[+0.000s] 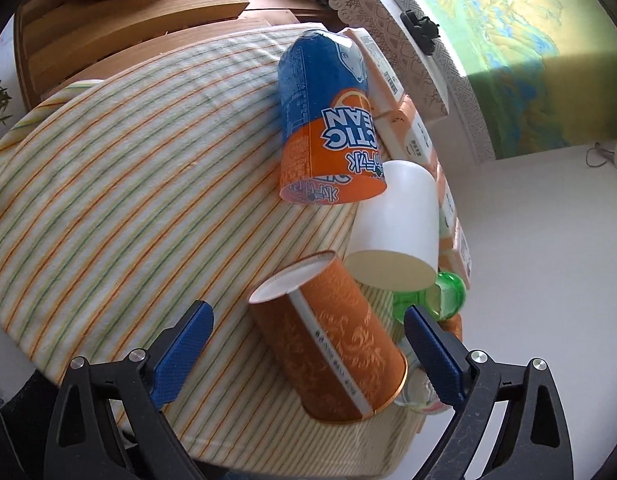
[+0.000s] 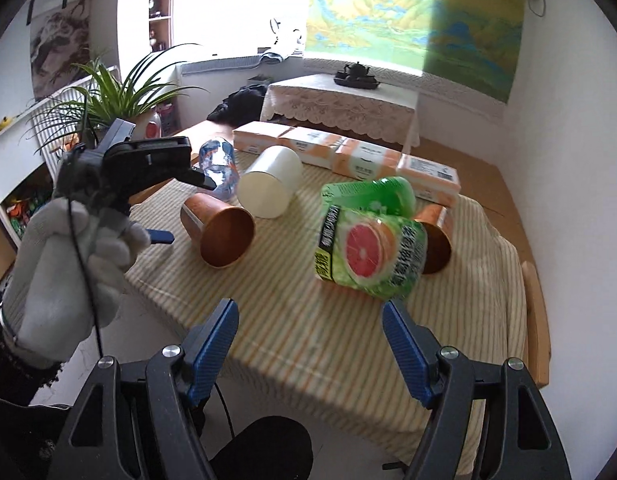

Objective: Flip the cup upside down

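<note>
Several cups lie on their sides on the striped tablecloth (image 2: 292, 320). An orange patterned cup (image 1: 332, 344) (image 2: 218, 232) lies between the open fingers of my left gripper (image 1: 308, 344), not squeezed. A white cup (image 1: 396, 228) (image 2: 270, 184) and a blue-orange cup (image 1: 324, 120) (image 2: 218, 166) lie beyond it. A green grapefruit cup (image 2: 370, 252) lies just ahead of my open, empty right gripper (image 2: 310, 340), with a green bottle (image 2: 372, 194) and a second orange cup (image 2: 434, 240) behind it.
A row of orange-white tissue packs (image 2: 348, 156) lies along the table's far side. The table's front edge is near my right gripper. A lace-covered side table (image 2: 340, 104) with a teapot stands behind, a plant (image 2: 108, 96) at left.
</note>
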The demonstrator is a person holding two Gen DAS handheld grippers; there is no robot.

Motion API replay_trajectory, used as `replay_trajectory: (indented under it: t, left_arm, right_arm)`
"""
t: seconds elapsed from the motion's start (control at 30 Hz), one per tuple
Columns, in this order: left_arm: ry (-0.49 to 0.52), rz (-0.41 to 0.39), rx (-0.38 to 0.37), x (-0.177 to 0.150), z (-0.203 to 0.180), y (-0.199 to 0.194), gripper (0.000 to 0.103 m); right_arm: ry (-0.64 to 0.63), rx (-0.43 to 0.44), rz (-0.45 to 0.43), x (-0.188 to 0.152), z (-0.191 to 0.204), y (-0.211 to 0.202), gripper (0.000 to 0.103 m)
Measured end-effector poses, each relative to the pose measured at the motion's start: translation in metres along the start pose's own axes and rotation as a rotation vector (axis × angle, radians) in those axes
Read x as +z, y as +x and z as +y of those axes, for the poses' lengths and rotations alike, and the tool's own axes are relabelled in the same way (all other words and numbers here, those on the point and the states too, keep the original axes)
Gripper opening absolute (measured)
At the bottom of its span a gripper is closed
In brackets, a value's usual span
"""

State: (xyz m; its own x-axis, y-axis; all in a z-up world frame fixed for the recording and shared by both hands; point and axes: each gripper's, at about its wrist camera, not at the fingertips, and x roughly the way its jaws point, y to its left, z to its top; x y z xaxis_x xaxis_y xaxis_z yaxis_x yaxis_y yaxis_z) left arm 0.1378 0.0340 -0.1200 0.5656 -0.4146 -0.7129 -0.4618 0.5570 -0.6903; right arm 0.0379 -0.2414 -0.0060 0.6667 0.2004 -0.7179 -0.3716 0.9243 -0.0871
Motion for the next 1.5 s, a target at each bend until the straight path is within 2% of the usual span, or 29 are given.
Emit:
replay_trajectory:
  t: [0.07,0.13,0.27,0.3,0.5,0.6,0.77,0.83,1.03,1.17,1.2,1.37,1.5]
  left_arm:
    - [-0.001,-0.007,0.006,0.002,-0.003,0.006,0.095]
    - [0.000,-0.017,0.010,0.005,-0.007,0.007,0.086]
    - [0.030,-0.016,0.022,0.007,-0.013,0.011,0.080]
    - [0.035,-0.013,0.022,0.010,-0.013,0.010,0.072]
    - [0.083,-0.025,0.024,0.009,-0.024,0.013,0.072]
    - [0.133,-0.059,0.026,0.003,-0.031,0.005,0.070]
    - [0.312,-0.125,0.019,-0.014,-0.061,-0.004,0.068]
    - [0.433,-0.161,0.034,-0.026,-0.079,-0.003,0.067]
    - [0.693,-0.266,0.066,-0.051,-0.118,-0.006,0.066]
    - [0.863,-0.336,0.075,-0.072,-0.127,-0.014,0.066]
    - [0.926,-0.362,0.096,-0.080,-0.134,-0.013,0.066]
    - [1.126,-0.380,0.143,-0.100,-0.144,-0.003,0.066]
    - [1.179,-0.367,0.142,-0.108,-0.144,0.002,0.066]
  right_arm:
    - [0.014,-0.002,0.001,-0.003,-0.004,0.000,0.071]
    - [0.019,-0.006,0.003,-0.005,-0.006,0.001,0.071]
    - [0.027,-0.008,0.008,-0.009,-0.010,0.003,0.071]
    - [0.030,-0.004,0.008,-0.009,-0.010,0.004,0.071]
    - [0.037,0.002,0.012,-0.011,-0.008,0.009,0.071]
    - [0.046,0.001,0.008,-0.012,-0.008,0.010,0.071]
    - [0.091,0.005,-0.016,-0.014,-0.013,0.008,0.071]
    - [0.110,0.005,-0.022,-0.015,-0.015,0.008,0.071]
    - [0.169,0.002,-0.042,-0.022,-0.021,0.008,0.071]
    - [0.206,0.004,-0.048,-0.027,-0.025,0.008,0.071]
    - [0.215,0.006,-0.049,-0.028,-0.026,0.008,0.071]
    - [0.255,0.004,-0.062,-0.033,-0.029,0.009,0.071]
    - [0.275,-0.031,-0.084,-0.035,-0.030,0.008,0.071]
